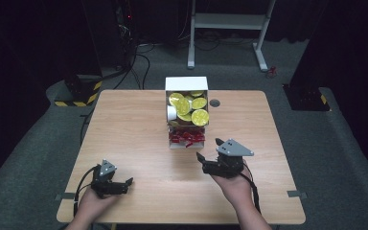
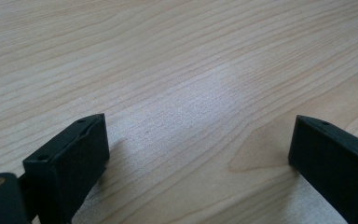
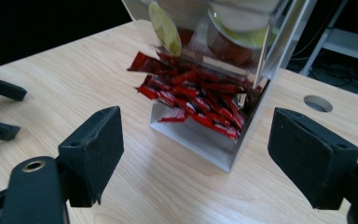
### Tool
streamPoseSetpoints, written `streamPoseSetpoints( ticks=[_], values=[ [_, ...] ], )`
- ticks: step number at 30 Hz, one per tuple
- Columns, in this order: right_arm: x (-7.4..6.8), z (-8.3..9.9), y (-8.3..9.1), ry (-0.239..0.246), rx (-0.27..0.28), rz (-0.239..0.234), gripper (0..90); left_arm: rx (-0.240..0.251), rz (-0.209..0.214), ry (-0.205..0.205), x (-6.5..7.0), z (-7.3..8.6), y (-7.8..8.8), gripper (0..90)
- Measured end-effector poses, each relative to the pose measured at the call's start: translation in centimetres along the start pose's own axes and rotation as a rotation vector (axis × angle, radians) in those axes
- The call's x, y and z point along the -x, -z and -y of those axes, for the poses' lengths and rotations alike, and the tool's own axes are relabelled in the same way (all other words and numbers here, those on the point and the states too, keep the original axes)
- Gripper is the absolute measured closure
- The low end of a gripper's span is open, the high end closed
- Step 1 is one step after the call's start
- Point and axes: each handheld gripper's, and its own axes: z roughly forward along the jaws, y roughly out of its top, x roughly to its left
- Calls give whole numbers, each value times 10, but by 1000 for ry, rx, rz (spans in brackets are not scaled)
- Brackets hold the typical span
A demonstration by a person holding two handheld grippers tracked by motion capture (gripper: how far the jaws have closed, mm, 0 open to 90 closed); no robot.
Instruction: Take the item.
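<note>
Our right gripper (image 1: pixel 210 149), jaws wide and empty, near the red packets (image 3: pixel 193 100); left gripper (image 1: pixel 124 184) likewise on the table (image 1: pixel 139 129).

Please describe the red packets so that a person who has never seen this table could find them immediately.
On the wooden table, look at the far middle for the clear box with a white back. The red packets lie heaped in its lower front compartment, spilling toward the open front. They are flat and red, unlike the round yellow-lidded cups stacked above them.
</note>
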Motion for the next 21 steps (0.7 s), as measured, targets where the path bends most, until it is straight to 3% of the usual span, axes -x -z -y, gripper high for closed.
streamPoseSetpoints(
  ticks=[21],
  values=[
    [-7, -33, 6, 29, 60, 4, 228, 3, -4, 1, 0, 0, 1, 66]
  ],
)
